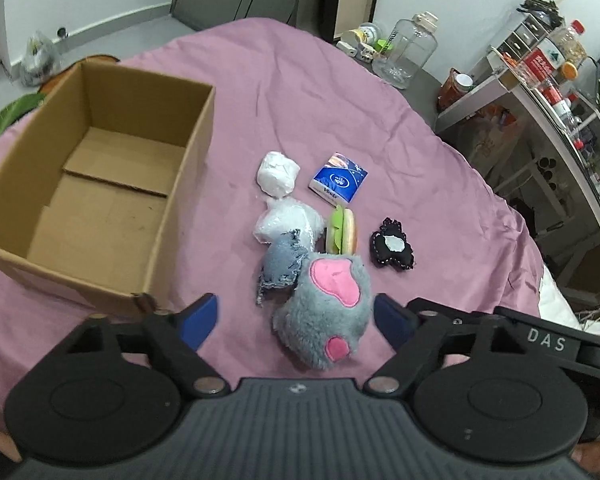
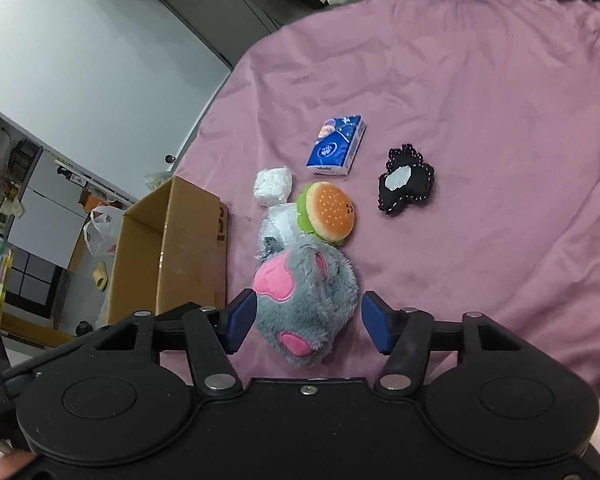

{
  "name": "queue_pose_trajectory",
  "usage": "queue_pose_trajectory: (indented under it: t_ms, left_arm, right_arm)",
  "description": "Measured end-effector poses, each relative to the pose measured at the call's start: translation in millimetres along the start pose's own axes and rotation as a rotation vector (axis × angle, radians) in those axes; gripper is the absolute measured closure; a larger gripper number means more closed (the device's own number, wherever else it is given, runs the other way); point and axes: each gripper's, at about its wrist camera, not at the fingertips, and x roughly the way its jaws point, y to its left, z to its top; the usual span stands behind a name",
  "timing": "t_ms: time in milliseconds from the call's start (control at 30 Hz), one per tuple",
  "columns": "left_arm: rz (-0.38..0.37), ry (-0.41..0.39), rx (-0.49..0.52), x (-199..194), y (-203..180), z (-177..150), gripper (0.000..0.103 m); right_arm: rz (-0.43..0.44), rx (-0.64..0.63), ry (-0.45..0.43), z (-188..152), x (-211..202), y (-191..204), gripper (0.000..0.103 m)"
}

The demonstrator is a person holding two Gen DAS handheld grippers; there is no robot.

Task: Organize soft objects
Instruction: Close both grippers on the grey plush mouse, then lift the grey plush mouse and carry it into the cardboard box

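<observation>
Beside the empty cardboard box [image 1: 100,184], both the left gripper [image 1: 296,316] and right gripper [image 2: 306,320] gape wide around the grey plush paw [image 1: 326,312]; one should close mid-body, gently.

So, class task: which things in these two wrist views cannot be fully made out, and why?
- Denim scrap: mostly hidden behind the grey plush paw in the right wrist view.
- Cardboard box: its inside is hidden by its own wall in the right wrist view.
- Tissue pack: print too small to read.

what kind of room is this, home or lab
Probably a lived-in home room: a pink sheet covers the work surface, cluttered shelves hold bottles and jars, and a plastic bag sits on the floor.
</observation>
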Motion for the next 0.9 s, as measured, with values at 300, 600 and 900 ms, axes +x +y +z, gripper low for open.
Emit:
queue_pose_trajectory:
  t_ms: [300,600,900]
  left_arm:
    - [-0.011,0.028,-0.068,35,7,2,0.051]
    - [-0.088,0.053,-0.164,58,12,1,0.063]
    - [-0.137,0.064,-0.244,54,15,6,0.074]
  right_arm:
    - [0.052,0.099,0.06,5,31,-17,0.064]
    - [0.113,0.178,0.078,13,47,-25,0.071]
    - [0.12,0.204,0.075,12,43,-22,0.09]
